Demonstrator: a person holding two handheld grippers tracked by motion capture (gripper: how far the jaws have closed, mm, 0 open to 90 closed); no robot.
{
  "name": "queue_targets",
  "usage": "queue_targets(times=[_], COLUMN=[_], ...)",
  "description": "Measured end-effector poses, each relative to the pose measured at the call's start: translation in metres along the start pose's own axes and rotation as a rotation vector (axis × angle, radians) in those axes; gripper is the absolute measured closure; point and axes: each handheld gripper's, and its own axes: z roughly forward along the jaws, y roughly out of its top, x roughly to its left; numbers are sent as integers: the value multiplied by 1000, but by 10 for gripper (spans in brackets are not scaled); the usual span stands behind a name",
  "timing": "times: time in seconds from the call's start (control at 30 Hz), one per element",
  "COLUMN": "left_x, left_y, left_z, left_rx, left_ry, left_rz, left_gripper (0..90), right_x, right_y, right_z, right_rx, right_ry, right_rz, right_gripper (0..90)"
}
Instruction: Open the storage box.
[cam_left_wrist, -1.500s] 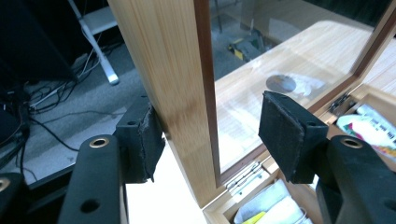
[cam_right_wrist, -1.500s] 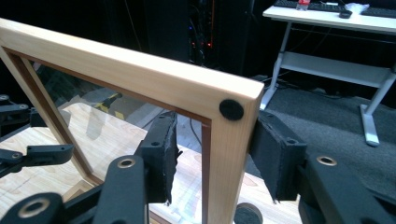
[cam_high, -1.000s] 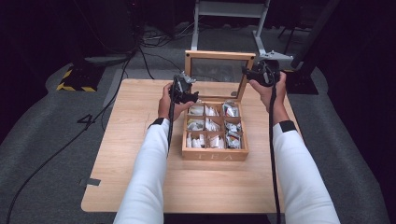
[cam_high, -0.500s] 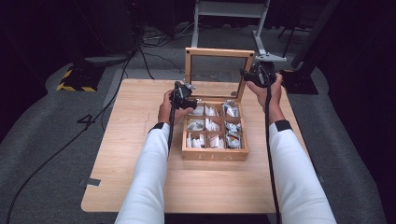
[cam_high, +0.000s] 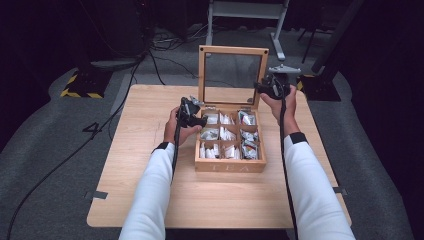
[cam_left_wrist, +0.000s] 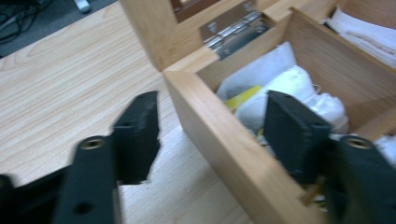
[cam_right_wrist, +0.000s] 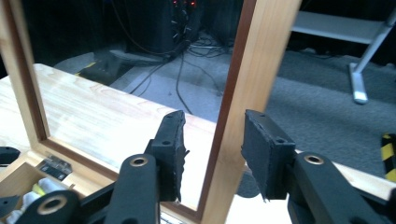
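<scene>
On desk, tea box (cam_high: 230, 165) sits mid. Your left gripper (cam_left_wrist: 210, 135) jaws straddle its left wall, just been closing, gaps remain — prob bracing it. Farther back, right gripper (cam_right_wrist: 212, 154) jaws straddle upright lid (cam_high: 233, 75) frame, not pinching yet.

Probably a dark recording studio or lab, grey carpet (cam_high: 60, 165), loose floor cables (cam_high: 165, 42), hazard-striped base (cam_high: 77, 85), metal stand (cam_high: 245, 15)
</scene>
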Motion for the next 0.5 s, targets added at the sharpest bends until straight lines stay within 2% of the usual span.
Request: queue_targets(times=[0.03, 0.1, 0.13, 0.33, 0.43, 0.5], left_x=[-2, -1, -1, -2, -2, -1], left_y=[1, 1, 1, -3, -8, -11], left_z=[-1, -6, -7, -19, -27, -33], left_rx=[-12, -41, -42, -78, -96, -94], left_ry=[20, -27, -26, -49, -73, -68], left_rz=[10, -8, -9, -23, -35, -18], left_gripper=[420, 369, 335, 318, 295, 279], right_x=[1, 1, 0, -6, -6, -7], right_y=[-2, -8, -13, -33, -43, -48], right_z=[0, 1, 2, 4, 1, -3], right_rx=[-6, 5, 11, 39, 58, 58], right_ry=[14, 17, 17, 32, 36, 43], right_rz=[1, -3, -3, 12, -12, -9], right_gripper=[571, 568, 562, 507, 480, 473])
